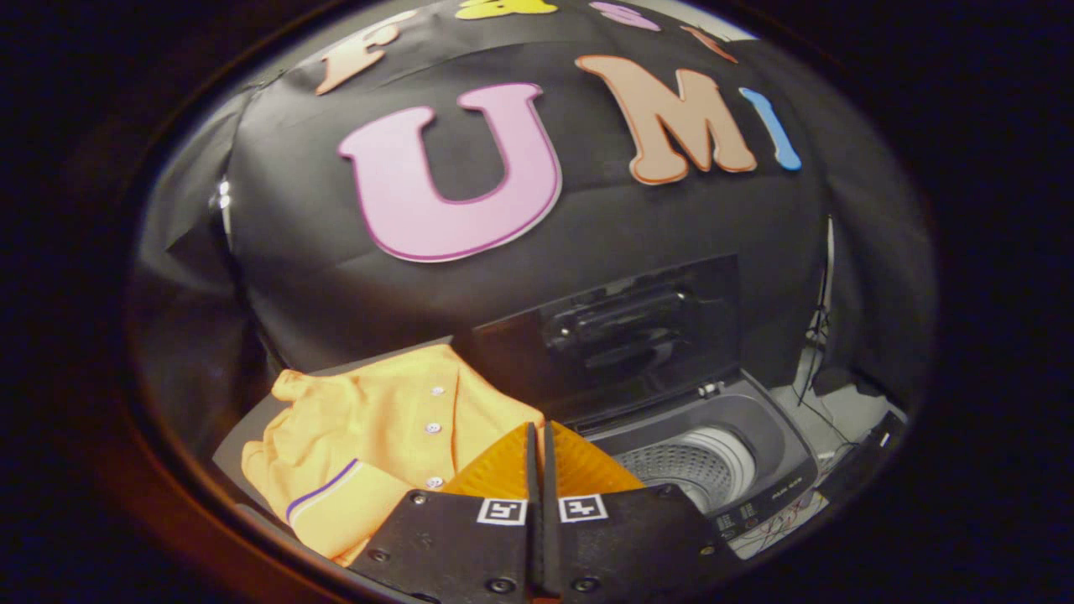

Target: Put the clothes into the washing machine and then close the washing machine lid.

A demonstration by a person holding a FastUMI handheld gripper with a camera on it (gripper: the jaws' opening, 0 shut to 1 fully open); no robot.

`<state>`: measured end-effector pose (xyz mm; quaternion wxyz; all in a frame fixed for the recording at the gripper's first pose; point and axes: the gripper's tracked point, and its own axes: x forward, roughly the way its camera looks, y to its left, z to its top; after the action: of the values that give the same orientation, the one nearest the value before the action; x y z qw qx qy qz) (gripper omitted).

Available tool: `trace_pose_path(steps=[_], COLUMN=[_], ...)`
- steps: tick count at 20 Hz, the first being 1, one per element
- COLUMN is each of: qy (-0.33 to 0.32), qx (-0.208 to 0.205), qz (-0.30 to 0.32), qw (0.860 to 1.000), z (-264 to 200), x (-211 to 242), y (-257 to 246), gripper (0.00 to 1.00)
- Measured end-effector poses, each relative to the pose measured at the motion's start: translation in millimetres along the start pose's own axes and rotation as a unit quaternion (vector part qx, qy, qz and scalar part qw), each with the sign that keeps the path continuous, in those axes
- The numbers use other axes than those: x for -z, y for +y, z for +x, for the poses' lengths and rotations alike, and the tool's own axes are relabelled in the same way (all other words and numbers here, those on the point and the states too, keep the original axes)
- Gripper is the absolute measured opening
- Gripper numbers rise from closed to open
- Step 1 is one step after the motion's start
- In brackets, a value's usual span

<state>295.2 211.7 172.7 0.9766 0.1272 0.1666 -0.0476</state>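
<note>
Shirt (377, 445) apparently just beyond closed tongs (537, 445), untouched.

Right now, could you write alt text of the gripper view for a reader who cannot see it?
The gripper, its fingers closed together on nothing, hovers beside a folded orange shirt. To the other side stands a top-loading washing machine with its lid raised.
</note>
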Motion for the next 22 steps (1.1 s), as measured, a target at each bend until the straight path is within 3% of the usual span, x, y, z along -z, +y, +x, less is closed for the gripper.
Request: trace_pose_path(steps=[6,7,9,10,19,22], qy=[-0.011,-0.011,-0.02,-0.025,-0.05,-0.061], qx=[0.11,0.111,0.115,0.114,0.087,0.085], qz=[-0.028,-0.027,-0.026,-0.028,-0.048,-0.068], qw=[0.993,0.993,0.993,0.993,0.994,0.992], z=[32,35,40,38,31,32], x=[4,4,1,-1,-18,-28], y=[-99,-106,-111,-110,-89,-79], gripper=[0.0,0.0,0.11,0.3,0.28,0.4])
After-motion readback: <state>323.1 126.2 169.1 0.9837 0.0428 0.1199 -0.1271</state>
